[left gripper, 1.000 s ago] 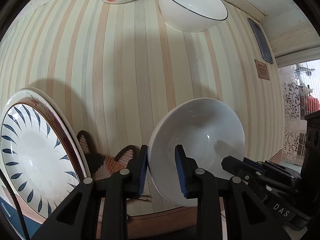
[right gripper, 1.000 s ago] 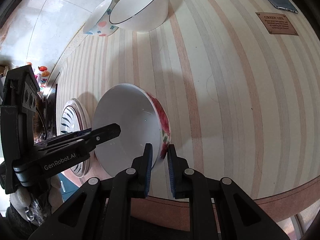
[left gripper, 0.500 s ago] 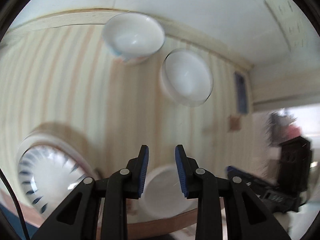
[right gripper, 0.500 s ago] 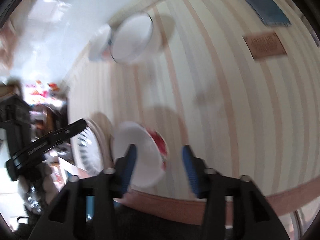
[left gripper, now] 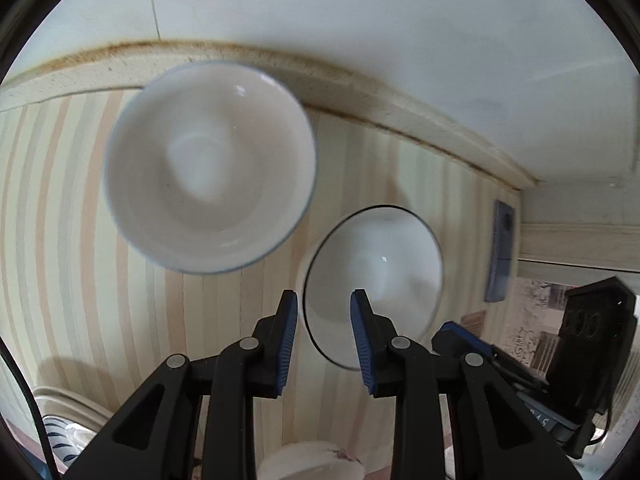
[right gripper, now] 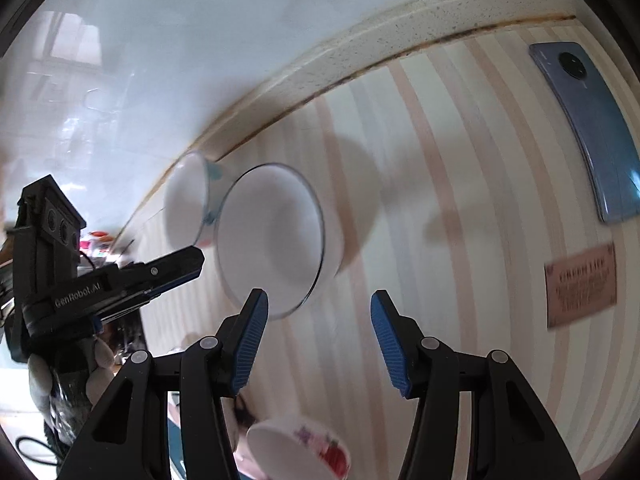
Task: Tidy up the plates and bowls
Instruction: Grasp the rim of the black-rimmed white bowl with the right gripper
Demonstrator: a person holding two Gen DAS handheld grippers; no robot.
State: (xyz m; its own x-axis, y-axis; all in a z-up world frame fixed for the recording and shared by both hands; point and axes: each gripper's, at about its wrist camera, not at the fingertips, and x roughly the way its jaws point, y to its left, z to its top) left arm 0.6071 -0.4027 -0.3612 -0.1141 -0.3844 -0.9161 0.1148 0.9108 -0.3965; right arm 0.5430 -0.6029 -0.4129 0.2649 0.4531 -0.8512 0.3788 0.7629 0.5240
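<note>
A white bowl with a thin black rim stands on the striped table, just ahead of both grippers. A white bowl with coloured spots outside stands behind it near the wall. My left gripper is open and empty, its jaws either side of the black-rimmed bowl's near left rim. My right gripper is wide open and empty, short of that bowl. The red-flowered bowl rests on the table below the grippers. A blue-patterned plate lies at the lower left.
A blue phone lies on the table at the right by the wall. A brown card with text lies nearer, right of my right gripper. The table ends at a raised cream ledge under the wall.
Both grippers have let go of the red-flowered bowl, left it on the table, and moved forward to the black-rimmed bowl. The right gripper has opened wide.
</note>
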